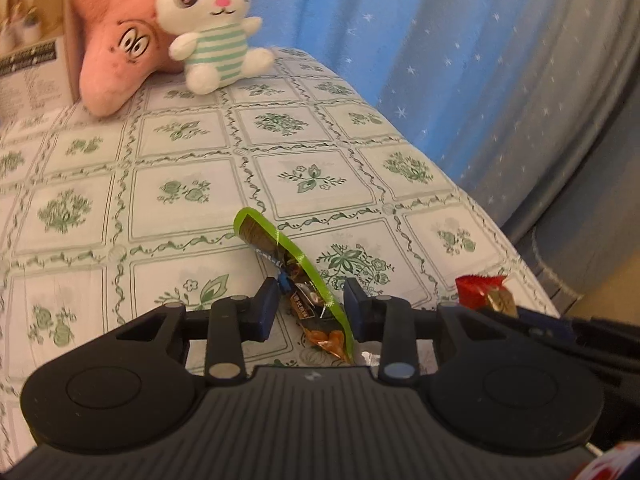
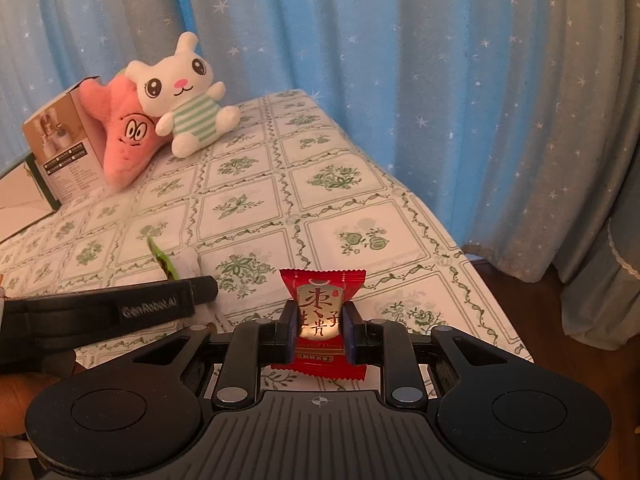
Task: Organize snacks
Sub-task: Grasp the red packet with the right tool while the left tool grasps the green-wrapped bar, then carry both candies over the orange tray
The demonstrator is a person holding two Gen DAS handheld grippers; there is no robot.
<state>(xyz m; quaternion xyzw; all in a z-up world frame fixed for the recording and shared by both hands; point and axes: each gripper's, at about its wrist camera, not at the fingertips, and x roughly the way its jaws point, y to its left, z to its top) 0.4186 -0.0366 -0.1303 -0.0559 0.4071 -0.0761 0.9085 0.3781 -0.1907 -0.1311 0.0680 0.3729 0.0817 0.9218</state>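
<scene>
A snack packet with a lime-green edge and brown print stands tilted above the table between the blue pads of my left gripper, which is shut on its lower half. Its green tip pokes up behind the left gripper's black body in the right wrist view. My right gripper is shut on a small red sweet wrapper with gold lettering, held upright just above the table. That red wrapper also shows at the right of the left wrist view.
The table has a green floral cloth. At its far end sit a white plush rabbit, a pink plush star and a cardboard box. A blue star-print curtain hangs behind. The table's right edge drops to a wooden floor.
</scene>
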